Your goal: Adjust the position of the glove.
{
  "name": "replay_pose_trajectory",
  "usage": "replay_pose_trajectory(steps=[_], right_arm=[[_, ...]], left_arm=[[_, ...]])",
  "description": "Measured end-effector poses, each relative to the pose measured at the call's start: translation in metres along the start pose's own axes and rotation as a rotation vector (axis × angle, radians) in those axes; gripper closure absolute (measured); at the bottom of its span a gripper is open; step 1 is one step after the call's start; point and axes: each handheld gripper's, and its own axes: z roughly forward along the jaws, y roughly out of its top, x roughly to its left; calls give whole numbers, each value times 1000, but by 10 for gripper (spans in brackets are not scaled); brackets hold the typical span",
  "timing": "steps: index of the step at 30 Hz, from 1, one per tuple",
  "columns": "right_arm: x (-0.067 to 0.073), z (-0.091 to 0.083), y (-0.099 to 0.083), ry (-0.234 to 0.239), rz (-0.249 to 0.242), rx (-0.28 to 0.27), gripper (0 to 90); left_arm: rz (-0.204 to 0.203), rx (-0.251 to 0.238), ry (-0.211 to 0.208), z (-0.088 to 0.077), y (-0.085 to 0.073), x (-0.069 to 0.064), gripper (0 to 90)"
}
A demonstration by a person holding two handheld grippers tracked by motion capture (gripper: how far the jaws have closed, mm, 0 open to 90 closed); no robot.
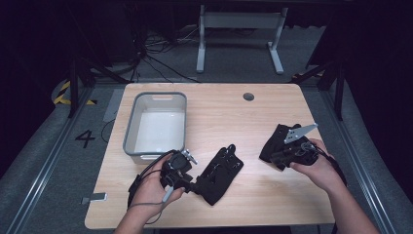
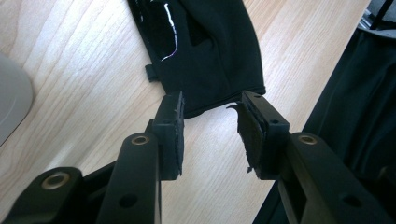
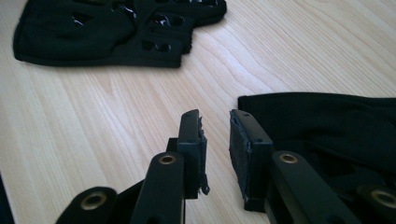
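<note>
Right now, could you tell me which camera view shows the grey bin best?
The high view: the grey bin shows whole, standing open at the table's back left. The left gripper view catches just a curved grey edge at its left; the right gripper view looks toward the gloves instead.

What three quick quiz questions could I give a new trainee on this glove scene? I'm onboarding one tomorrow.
1. How many black fabric gloves lie on the light wooden table?
2. True or false: the grey plastic bin holds a glove.
3. Which gripper's jaws point at the cuff of the black fabric glove nearer the bin: A left, B right?

Key:
1. Two; the second black fabric glove lies under the right gripper.
2. False; it looks empty.
3. A; the left gripper stands open just short of that cuff, not touching it.
</note>
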Motion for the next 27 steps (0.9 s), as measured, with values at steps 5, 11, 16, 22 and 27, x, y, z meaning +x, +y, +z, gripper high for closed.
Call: replay_pose_trajectory(steps=[5, 11, 16, 22, 27], right_arm=[[2, -2, 3, 16, 7, -24, 795], [6, -4, 5, 22, -3, -32, 811], [8, -3, 6, 22, -7, -28, 813], [10, -2, 9, 28, -9, -30, 814], [12, 8, 22, 51, -17, -32, 805]], left_arm=[[2, -46, -10, -6, 0, -4, 607], [-10, -76, -12, -11, -1, -5, 600], [-16, -90, -16, -14, -2, -7, 615], [-19, -92, -18, -16, -1, -9, 633], [-22, -90, -14, -18, 0, -11, 636]])
